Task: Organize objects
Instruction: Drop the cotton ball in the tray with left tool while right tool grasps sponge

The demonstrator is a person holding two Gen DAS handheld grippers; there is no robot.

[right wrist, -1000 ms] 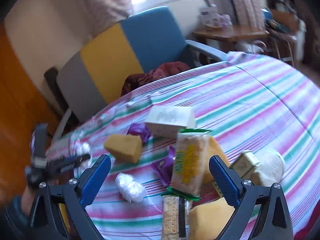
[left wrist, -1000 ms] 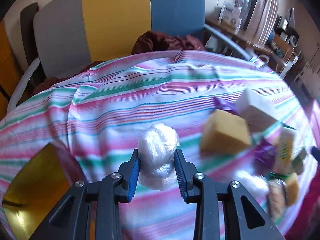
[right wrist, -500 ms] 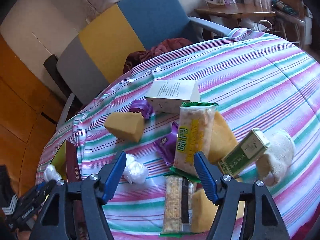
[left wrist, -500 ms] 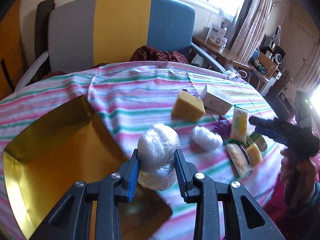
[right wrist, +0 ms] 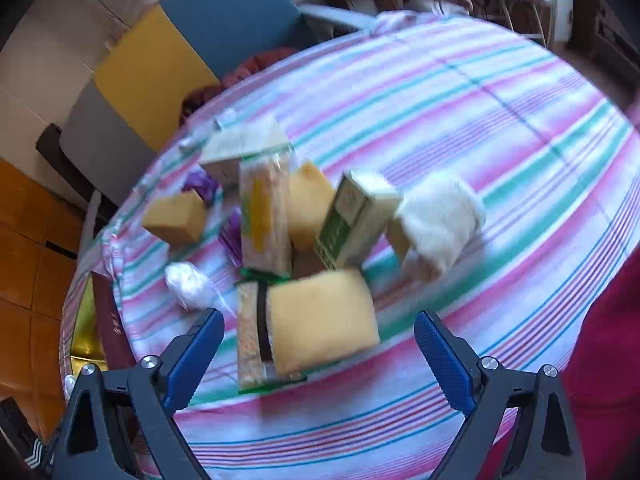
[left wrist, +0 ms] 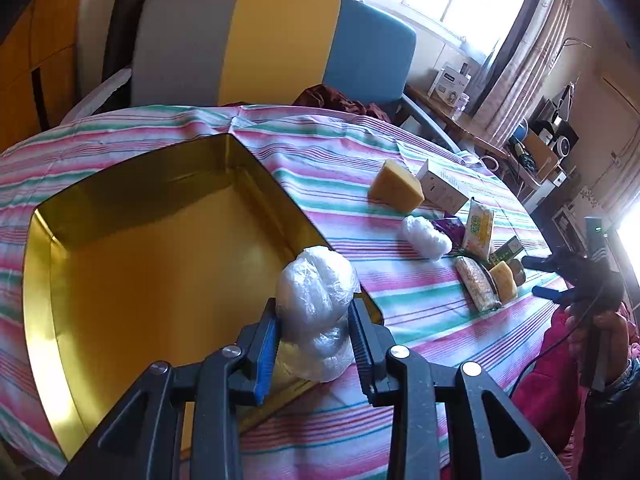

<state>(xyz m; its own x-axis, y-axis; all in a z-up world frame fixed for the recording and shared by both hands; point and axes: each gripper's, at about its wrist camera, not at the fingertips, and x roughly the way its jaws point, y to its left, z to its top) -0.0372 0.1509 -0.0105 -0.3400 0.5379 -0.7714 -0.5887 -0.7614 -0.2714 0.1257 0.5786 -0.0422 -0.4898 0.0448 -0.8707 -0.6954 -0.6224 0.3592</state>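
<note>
Over the gold tin's (left wrist: 168, 264) near corner, left gripper (left wrist: 314, 334) clamping upright plastic-wrapped bundle (left wrist: 316, 308), right gripper (right wrist: 316, 354) just reopened, empty.

Striped-cloth table (left wrist: 360, 168) bearing gold tin (left wrist: 160, 264)

Crinkled clear plastic bundle (left wrist: 316, 312) raised over gold tin's (left wrist: 36, 280) rim; snacks, seemingly sponges (right wrist: 320, 316), heaped nearby.

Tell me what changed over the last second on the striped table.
The left gripper, shut on the crumpled clear plastic ball, carried it sideways to the open gold tin box. The right gripper came down over the yellow sponge; its jaws have just been opening, nothing gripped. Table items stayed put.
</note>
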